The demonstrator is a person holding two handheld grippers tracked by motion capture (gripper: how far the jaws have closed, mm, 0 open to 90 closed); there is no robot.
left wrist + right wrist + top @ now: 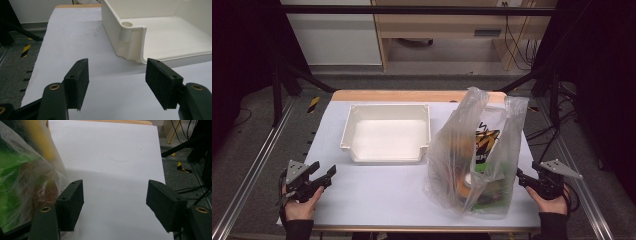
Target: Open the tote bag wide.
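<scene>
My left gripper (326,176) rests low at the near left of the white table (377,195), its jaws spread wide with nothing between them. In the left gripper view those jaws point at the near corner of the cream tray (130,47), which sits apart from them on the white surface. The tray (357,150) is a shallow, open plastic bin with a lowered front lip, standing at the middle of the table toward the far side.

Just right of the tray stands the clear plastic bag (477,150), upright, its two handles rising loose at the top. Through the film I see a package with bold black and yellow lettering, but I cannot read the words; below it lie something orange with a pale round piece, and green packaging.

My right gripper (523,180) sits just beside the bag's near right edge, jaws wide apart and holding nothing. In the right gripper view the bag (22,182) bulges by one jaw, green and brown inside.
</scene>
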